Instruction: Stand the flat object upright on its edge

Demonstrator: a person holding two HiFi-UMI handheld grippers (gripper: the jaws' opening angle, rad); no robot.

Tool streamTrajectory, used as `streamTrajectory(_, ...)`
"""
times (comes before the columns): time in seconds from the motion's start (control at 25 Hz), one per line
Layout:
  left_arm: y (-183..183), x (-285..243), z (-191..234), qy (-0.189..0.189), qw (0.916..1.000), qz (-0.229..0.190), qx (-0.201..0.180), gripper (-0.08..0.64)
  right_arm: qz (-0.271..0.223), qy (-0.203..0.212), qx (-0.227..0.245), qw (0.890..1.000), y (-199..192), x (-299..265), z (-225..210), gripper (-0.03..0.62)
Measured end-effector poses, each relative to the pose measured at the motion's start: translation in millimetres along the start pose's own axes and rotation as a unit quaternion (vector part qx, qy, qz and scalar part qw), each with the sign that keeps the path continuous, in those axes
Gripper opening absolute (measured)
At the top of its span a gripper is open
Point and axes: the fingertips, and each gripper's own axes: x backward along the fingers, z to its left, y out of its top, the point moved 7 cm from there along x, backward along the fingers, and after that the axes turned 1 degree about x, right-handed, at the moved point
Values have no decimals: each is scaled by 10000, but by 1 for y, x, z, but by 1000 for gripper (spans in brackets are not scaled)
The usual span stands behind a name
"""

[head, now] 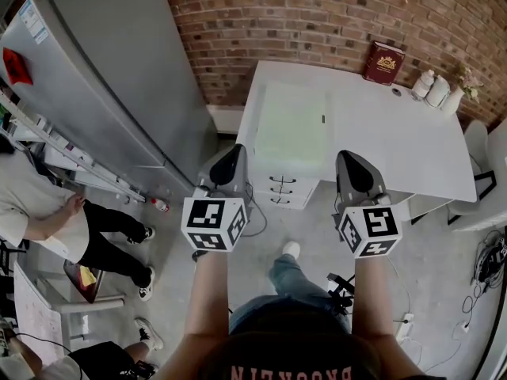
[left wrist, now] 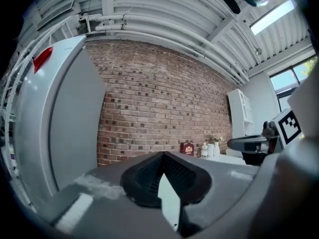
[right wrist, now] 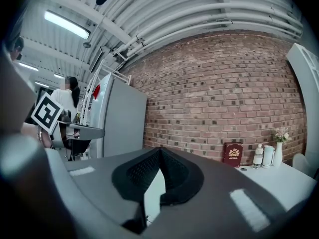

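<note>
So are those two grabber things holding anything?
No, nothing is held. The left gripper and the right gripper are both shut, with nothing between their jaws.

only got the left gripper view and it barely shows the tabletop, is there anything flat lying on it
observer: Yes, the head view shows a pale green sheet lying flat on the white table, toward its left end.
operator: either gripper on it
observer: No. The left gripper and right gripper both appear short of it, touching nothing.
operator: is the right one open
observer: The right gripper view shows its fingers shut, nothing between them.
</note>
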Motion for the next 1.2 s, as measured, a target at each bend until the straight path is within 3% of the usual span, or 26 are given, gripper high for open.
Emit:
streamTrajectory(0.56,1,-135,30,79,9998,119,163,-3,138,-50,-378,9992,-11,-107,-88,0)
streamTrajectory(0.92,-7,-169,41,68,9983,73,573,-3,372,-70,-539,9978,-23,-140,-108,2)
streamTrajectory(1.2,-11,-191,49,-145,9985,130,505,4,449,-157,-789,9957,-29,-155,-117,8)
